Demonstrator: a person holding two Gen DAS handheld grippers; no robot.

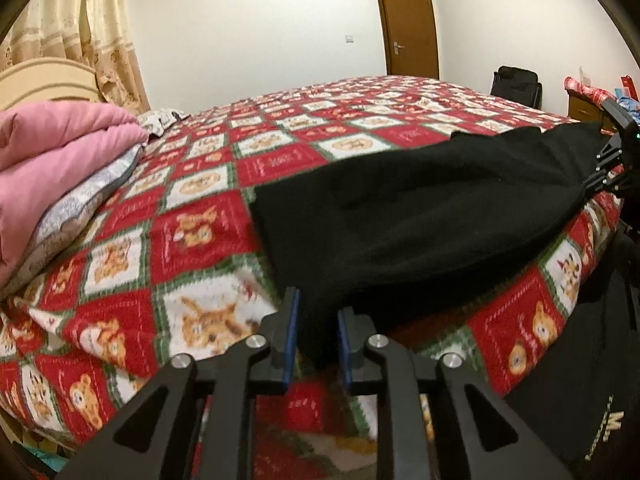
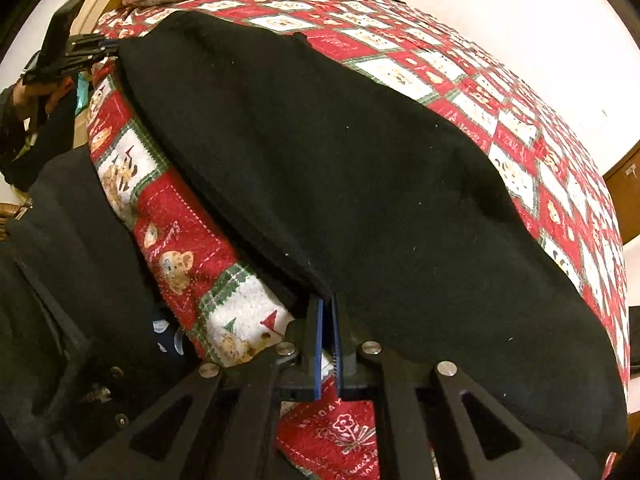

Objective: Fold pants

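Note:
The black pants [image 1: 408, 216] lie stretched along the near edge of a bed with a red, white and green bear-patterned cover [image 1: 192, 208]. My left gripper [image 1: 318, 320] is shut on one end of the pants at the bed's edge. My right gripper [image 2: 327, 312] is shut on the other end of the pants [image 2: 340, 168], its blue pads nearly touching. Each gripper shows in the other's view: the right gripper [image 1: 600, 184] at the far right, the left gripper [image 2: 102, 48] at the upper left.
A folded pink quilt [image 1: 52, 168] on a grey patterned pillow [image 1: 84, 216] sits at the head of the bed. A brown door [image 1: 408, 20], a black chair [image 1: 516, 84] and a curtain [image 1: 80, 28] stand beyond. The person's dark clothing [image 2: 72, 240] is beside the bed.

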